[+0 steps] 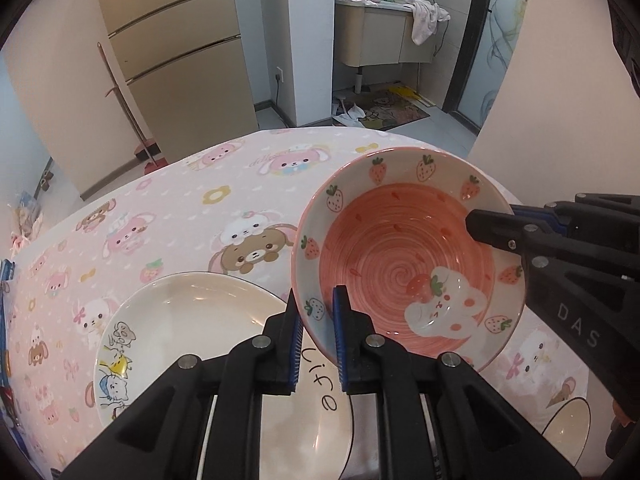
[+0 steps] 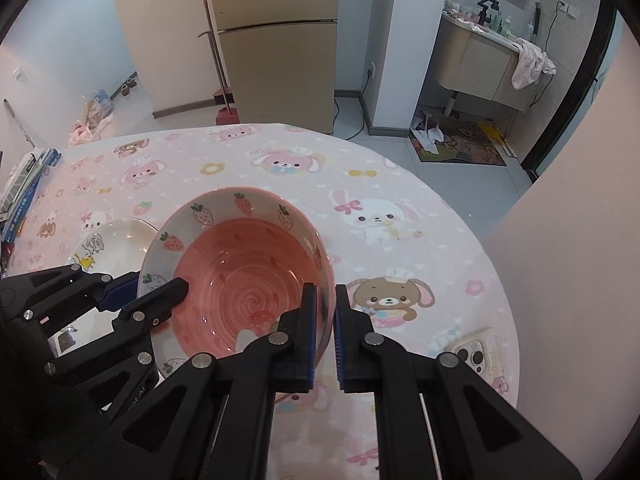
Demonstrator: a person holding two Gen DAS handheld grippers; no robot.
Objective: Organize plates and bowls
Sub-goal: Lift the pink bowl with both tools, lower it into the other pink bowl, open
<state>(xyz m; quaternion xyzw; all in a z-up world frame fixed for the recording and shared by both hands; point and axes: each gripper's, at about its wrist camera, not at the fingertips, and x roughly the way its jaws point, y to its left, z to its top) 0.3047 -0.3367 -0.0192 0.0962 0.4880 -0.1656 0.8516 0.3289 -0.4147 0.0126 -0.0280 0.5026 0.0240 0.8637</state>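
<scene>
A pink bowl (image 1: pixel 400 264) with a strawberry rim and a white bunny inside is gripped from two sides. My left gripper (image 1: pixel 316 308) is shut on its near-left rim, one finger inside and one outside. On the opposite rim my right gripper (image 1: pixel 500 220) is shut the same way. In the right wrist view the bowl (image 2: pixel 248 272) fills the middle, with my right gripper (image 2: pixel 326 304) clamped on its right rim and my left gripper (image 2: pixel 154 286) on its left rim. A white plate with cartoon animals (image 1: pixel 180 320) lies beside and partly under the bowl.
The round table wears a pink cartoon tablecloth (image 2: pixel 380 184). A second plate lettered "life" (image 1: pixel 320 420) lies under my left gripper, and a small white bowl (image 1: pixel 568 428) sits at the lower right. A phone (image 2: pixel 472 354) lies right of the bowl and books (image 2: pixel 24 188) at the left edge.
</scene>
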